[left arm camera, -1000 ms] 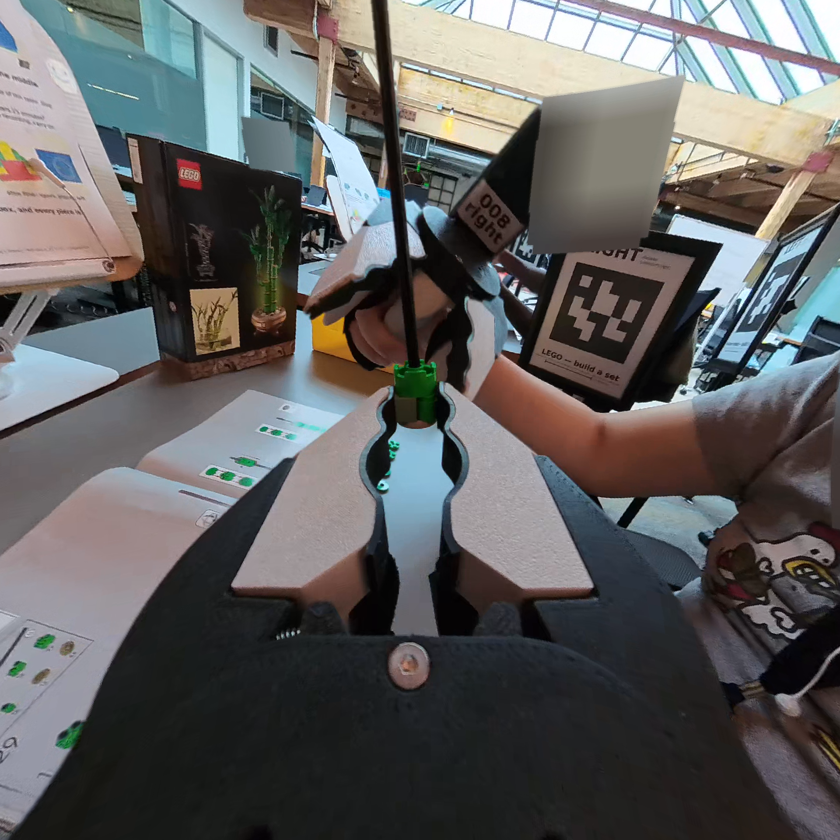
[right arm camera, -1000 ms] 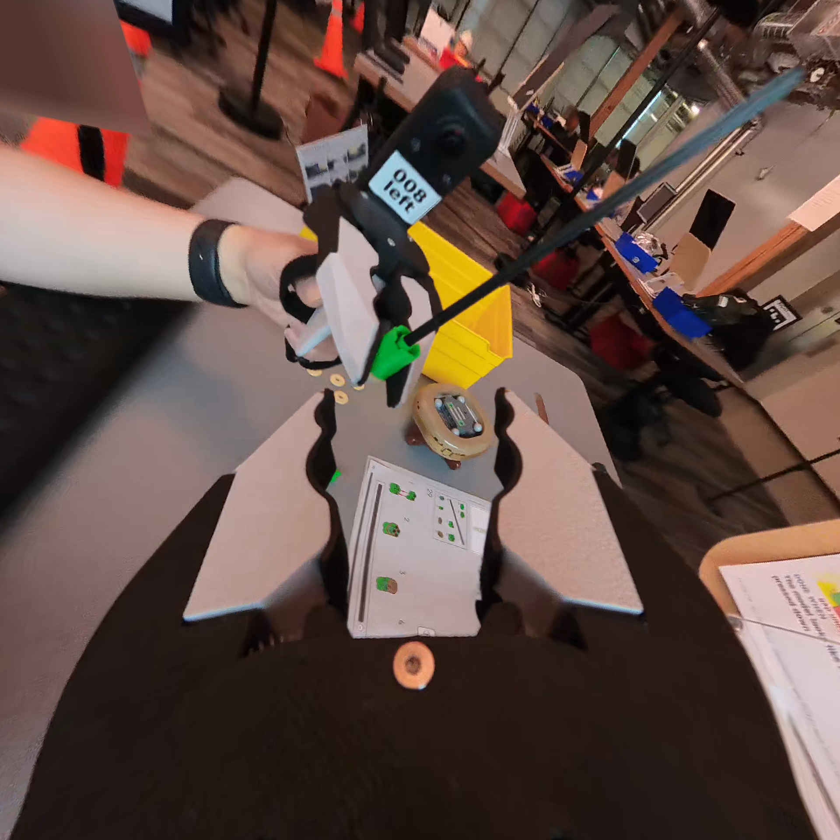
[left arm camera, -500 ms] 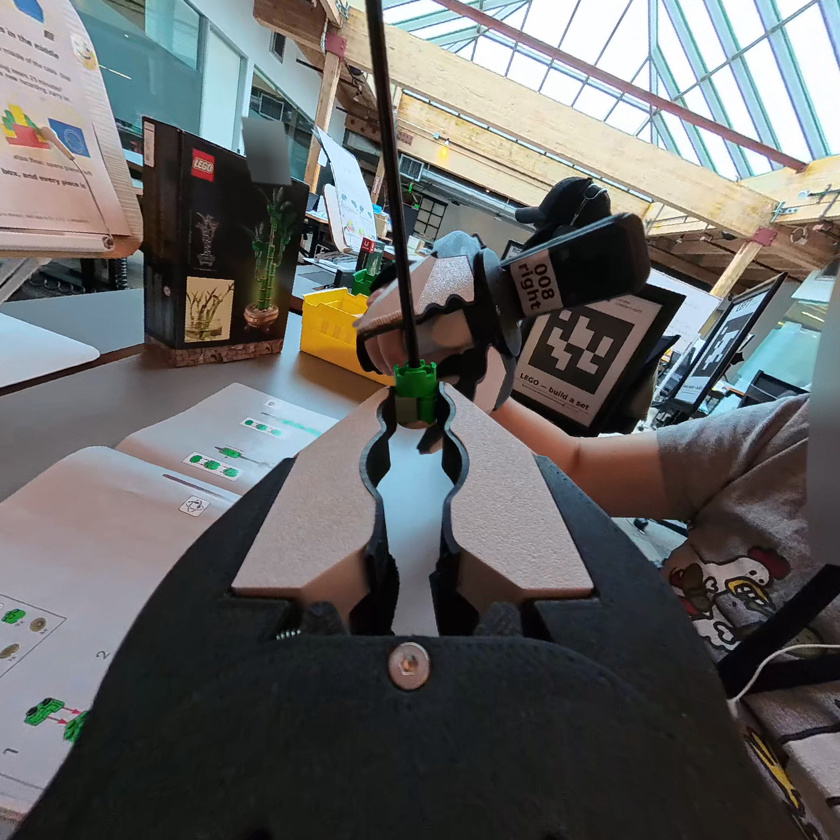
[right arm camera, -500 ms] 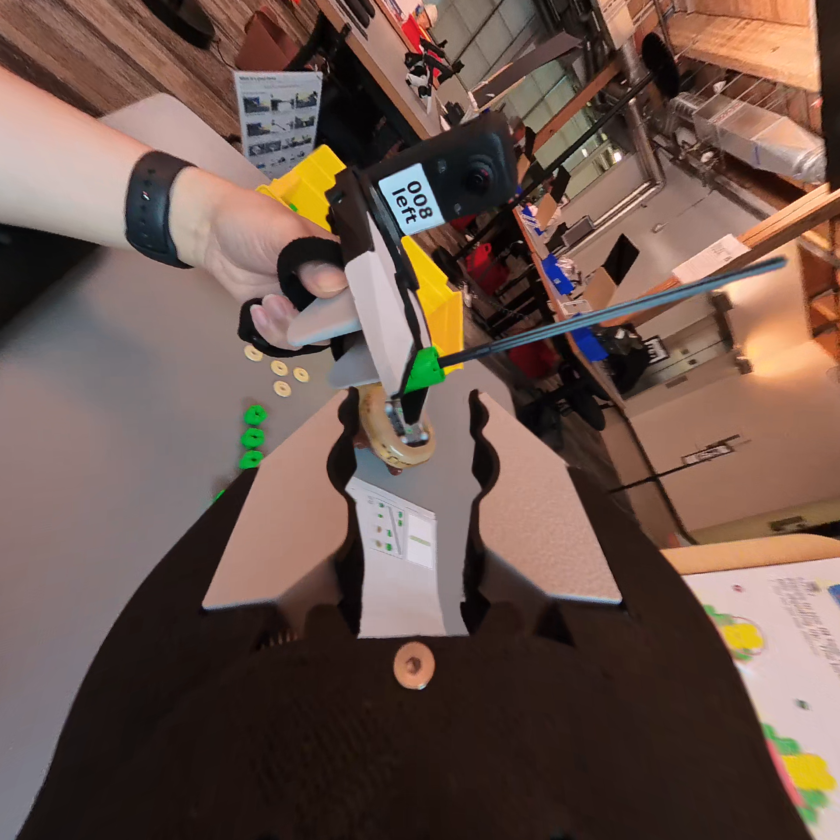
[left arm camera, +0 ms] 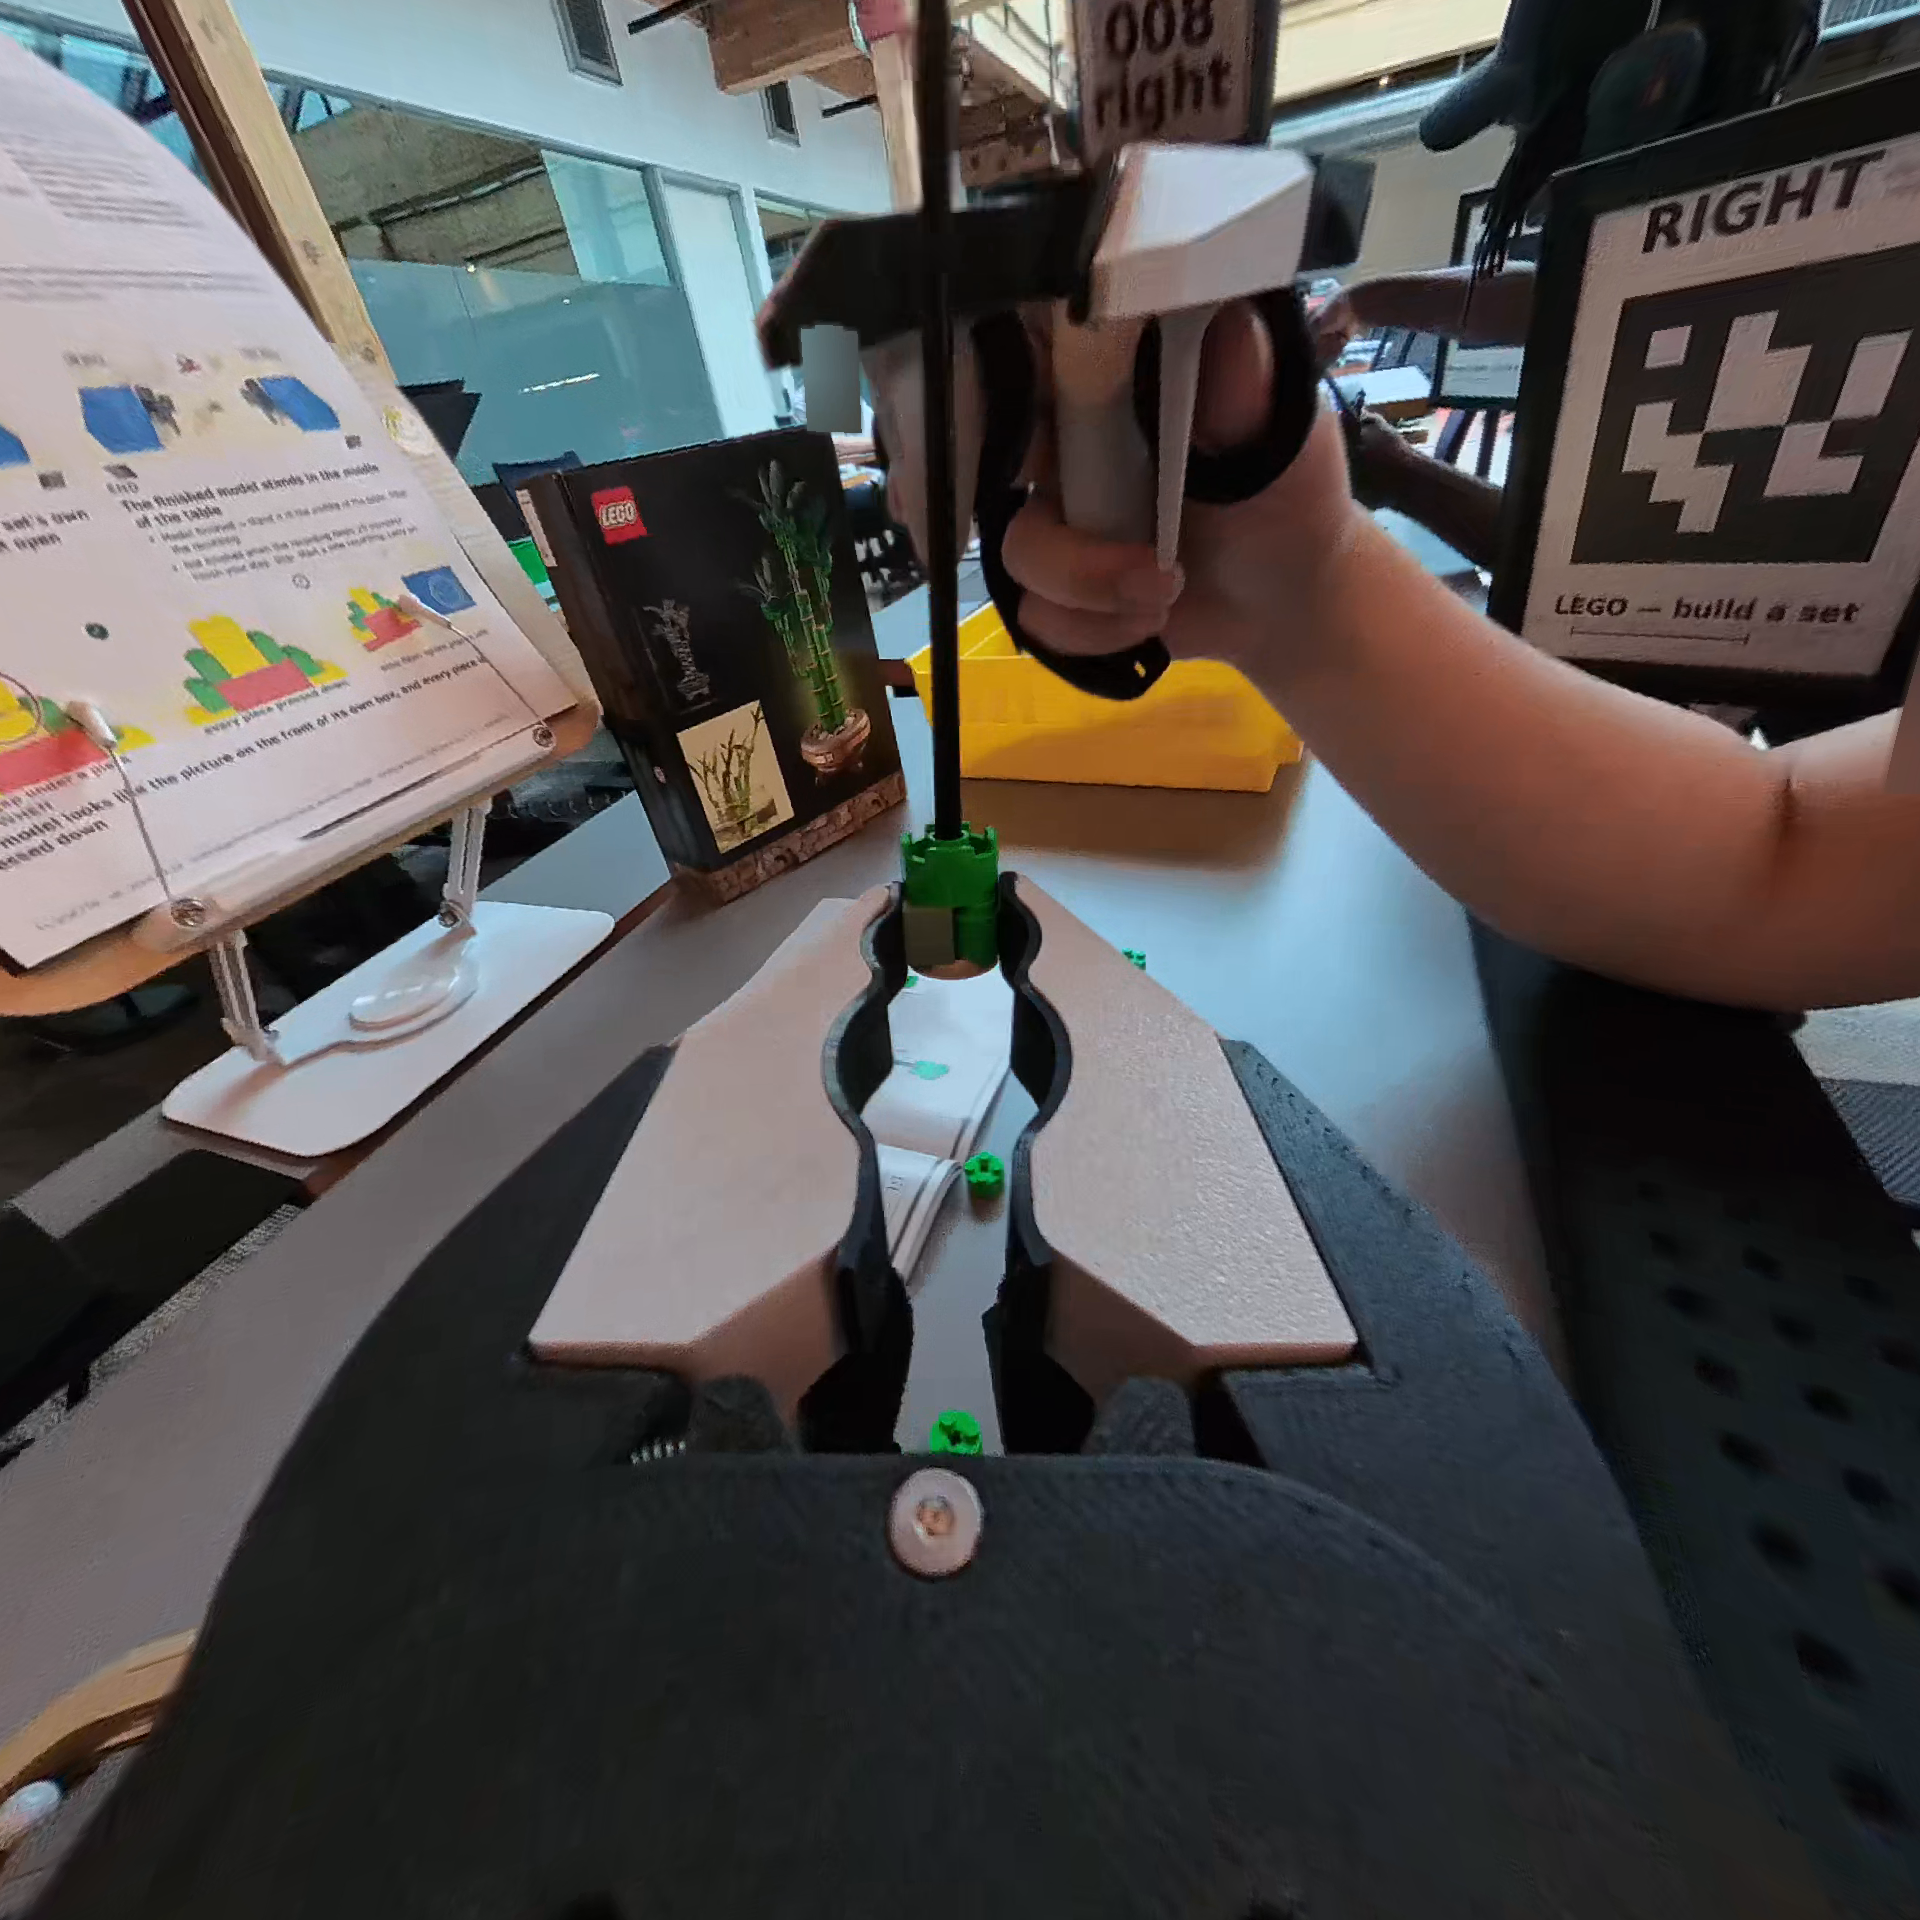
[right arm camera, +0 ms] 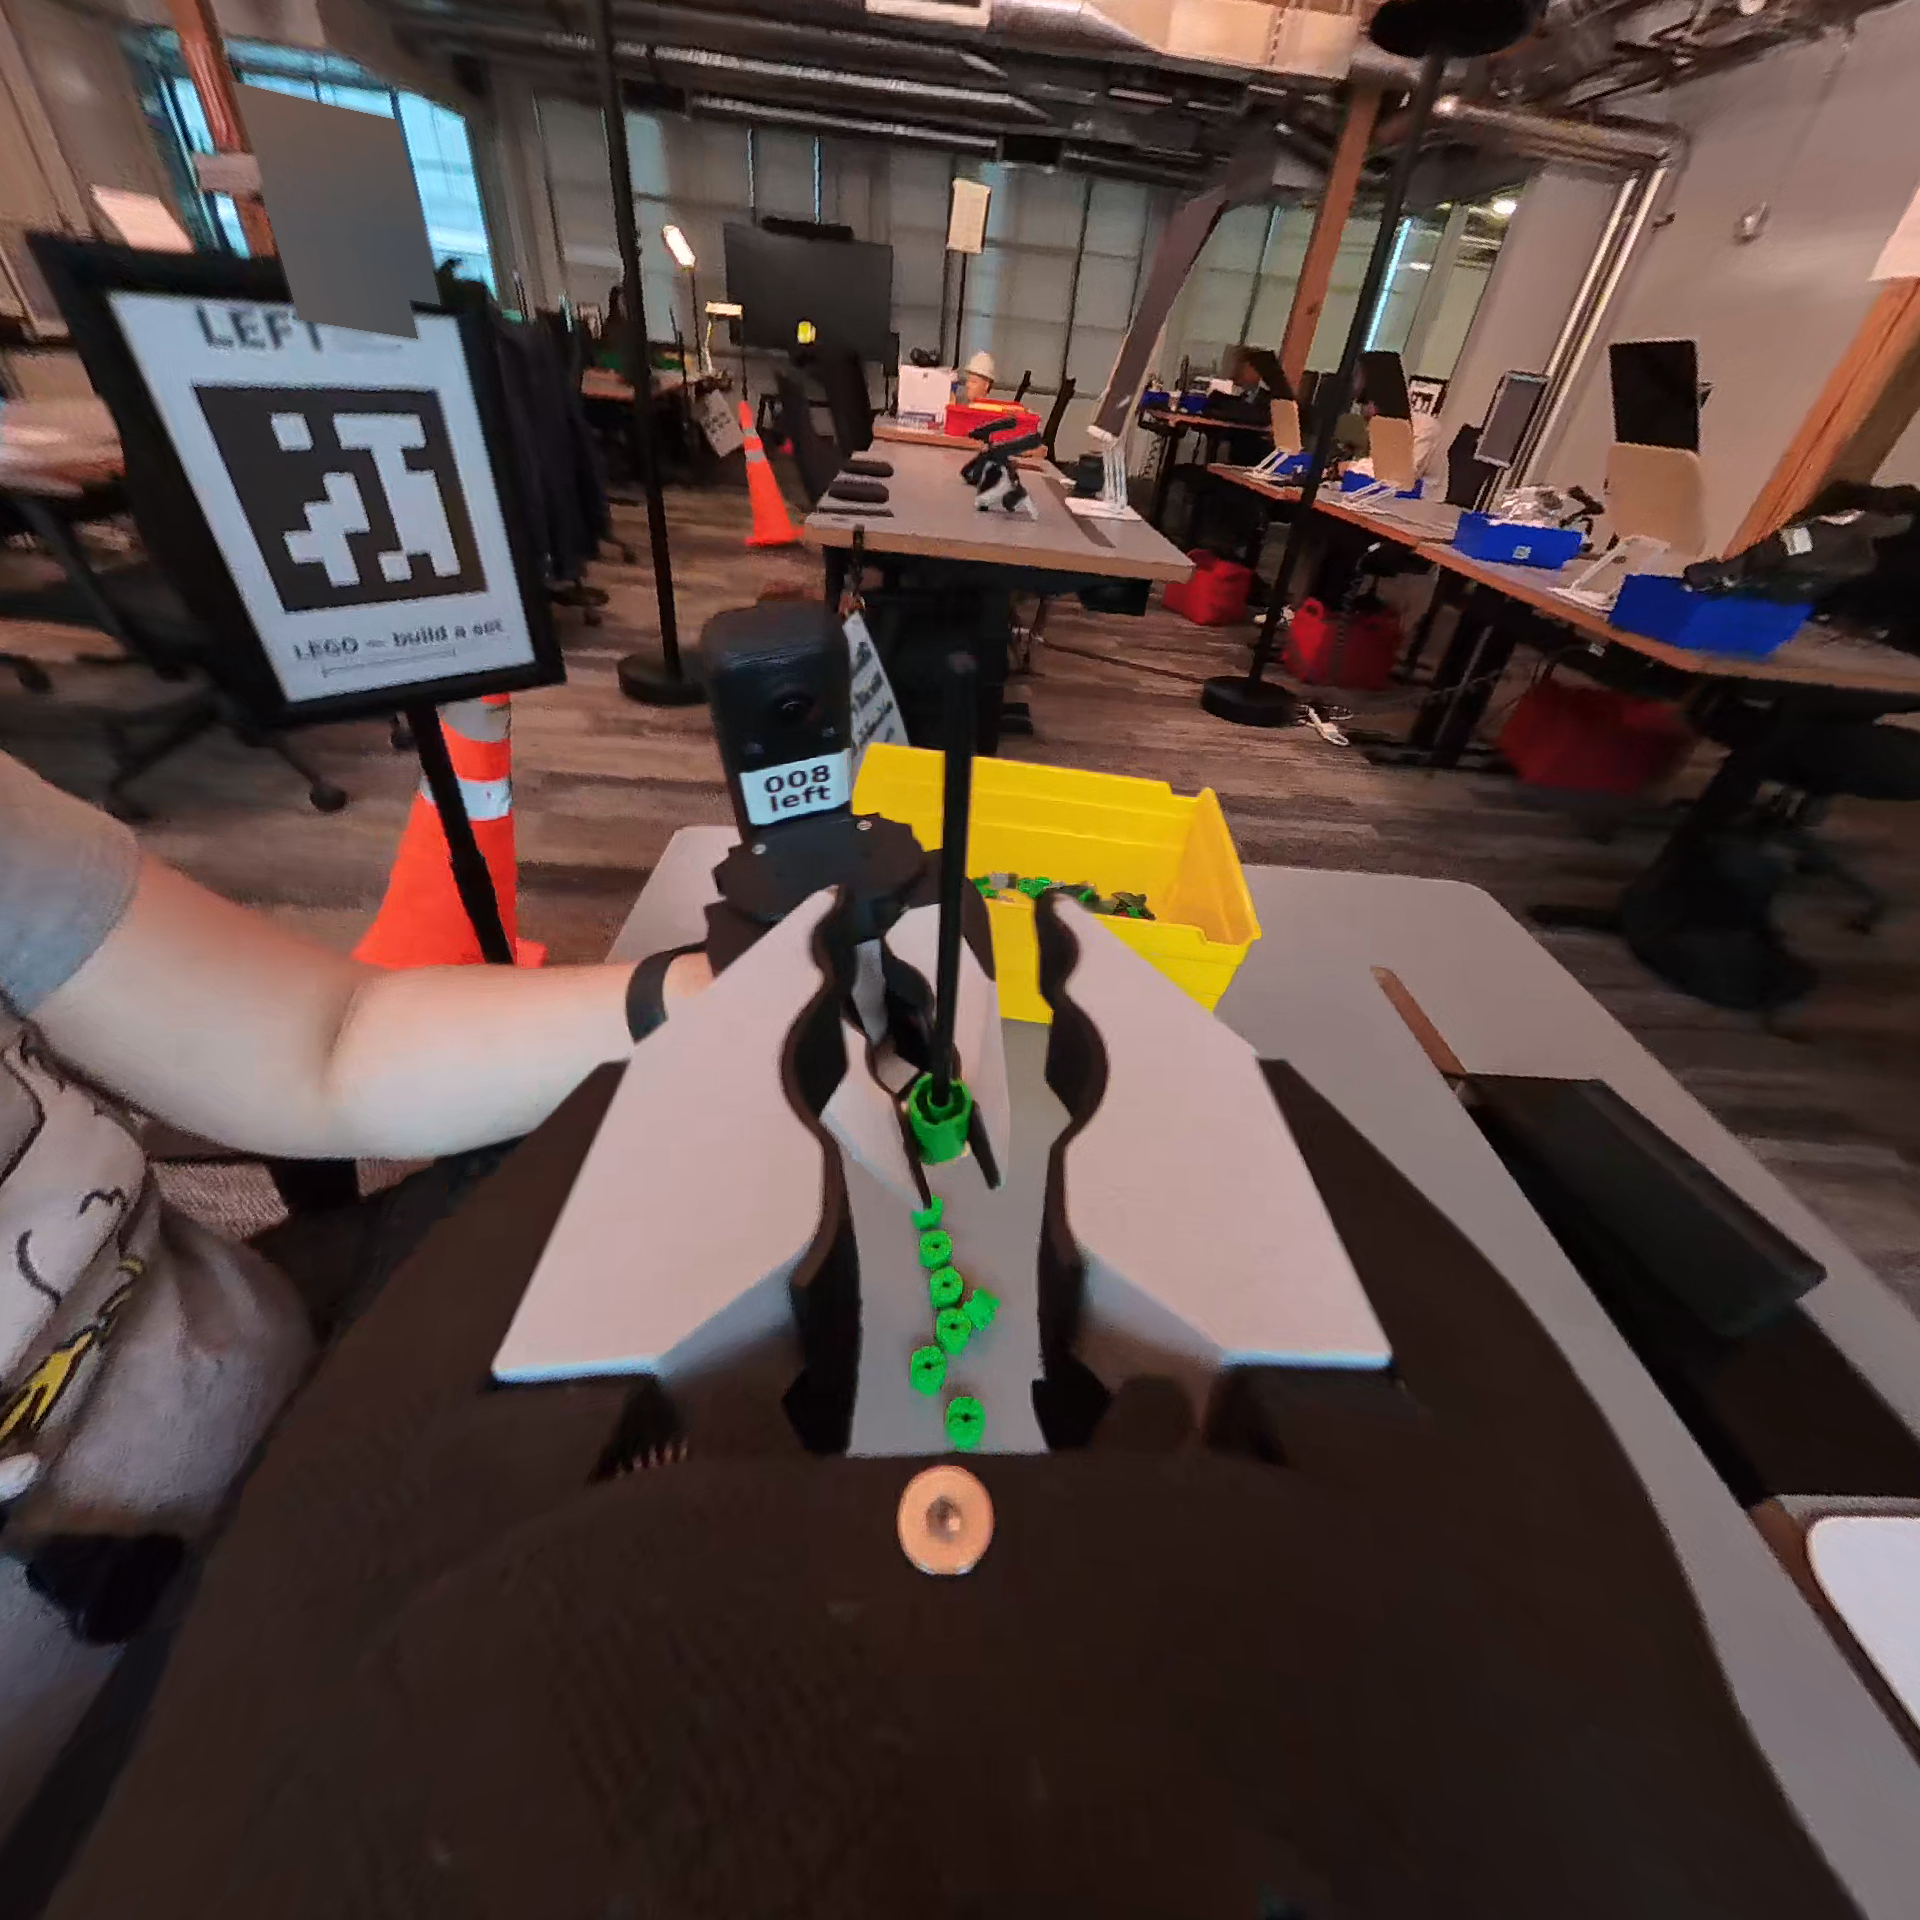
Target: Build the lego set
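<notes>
- Right now your left claw (left arm camera: 948, 914) is pinching the green round piece (left arm camera: 948, 883) at its fingertips, with a thin black rod (left arm camera: 940, 520) standing upright out of the top of that piece.
- Under the green round piece you can see a small tan part touching its base; what it is cannot be told.
- Your right claw (right arm camera: 940, 956) is spread with nothing between its fingers, and in its own view the green round piece shows through the gap, a little beyond the tips.
- In the left wrist view, the right claw hangs above the green round piece, up beside the upper part of the rod; whether it touches the rod you cannot tell.
- Loose green pieces (right arm camera: 948, 1314) lie in a rough line on the grey surface (right arm camera: 1351, 987), on your side of the green round piece.
- Behind the green round piece sits the yellow bin (right arm camera: 1101, 831), holding more small parts.
- Left of the green round piece, the dark set box (left arm camera: 727, 665) stands upright, and an open instruction booklet (left arm camera: 940, 1101) lies flat beneath the left claw.
</notes>
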Demonstrator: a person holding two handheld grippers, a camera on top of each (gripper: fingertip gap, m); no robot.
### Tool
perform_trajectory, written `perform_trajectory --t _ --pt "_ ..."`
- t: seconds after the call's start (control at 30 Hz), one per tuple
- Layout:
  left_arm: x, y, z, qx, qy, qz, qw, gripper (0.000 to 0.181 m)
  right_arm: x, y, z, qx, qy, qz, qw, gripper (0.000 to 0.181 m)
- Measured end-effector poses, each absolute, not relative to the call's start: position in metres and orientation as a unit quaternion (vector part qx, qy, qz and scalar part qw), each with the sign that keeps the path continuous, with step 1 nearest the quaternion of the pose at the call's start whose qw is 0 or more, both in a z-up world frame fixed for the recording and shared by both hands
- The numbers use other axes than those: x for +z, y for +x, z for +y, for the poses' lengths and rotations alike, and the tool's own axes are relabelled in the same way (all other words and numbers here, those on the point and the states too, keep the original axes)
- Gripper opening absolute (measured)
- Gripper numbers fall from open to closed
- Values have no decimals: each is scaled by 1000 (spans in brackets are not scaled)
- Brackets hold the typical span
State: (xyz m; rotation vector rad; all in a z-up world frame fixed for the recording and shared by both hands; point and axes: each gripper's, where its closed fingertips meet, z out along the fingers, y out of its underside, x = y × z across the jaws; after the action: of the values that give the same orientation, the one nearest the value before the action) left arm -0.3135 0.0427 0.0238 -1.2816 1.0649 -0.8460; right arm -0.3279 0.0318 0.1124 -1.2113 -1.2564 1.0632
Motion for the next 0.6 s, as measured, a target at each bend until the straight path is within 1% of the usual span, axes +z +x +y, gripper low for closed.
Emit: perform_trajectory --t 0.03,0.2,0.33,0.6 --pt "24 -313 41 -366 -551 460 592 15 114 -328 28 434 -504 -532 524 26" --pt "21 -310 39 -348 -550 473 594 15 112 -328 29 387 -519 -544 534 21" --pt "16 -308 41 -342 -552 478 592 15 110 -328 31 398 -513 -545 531 7" --pt "11 -309 51 -336 -558 468 597 15 103 -329 38 399 -510 -550 527 2"
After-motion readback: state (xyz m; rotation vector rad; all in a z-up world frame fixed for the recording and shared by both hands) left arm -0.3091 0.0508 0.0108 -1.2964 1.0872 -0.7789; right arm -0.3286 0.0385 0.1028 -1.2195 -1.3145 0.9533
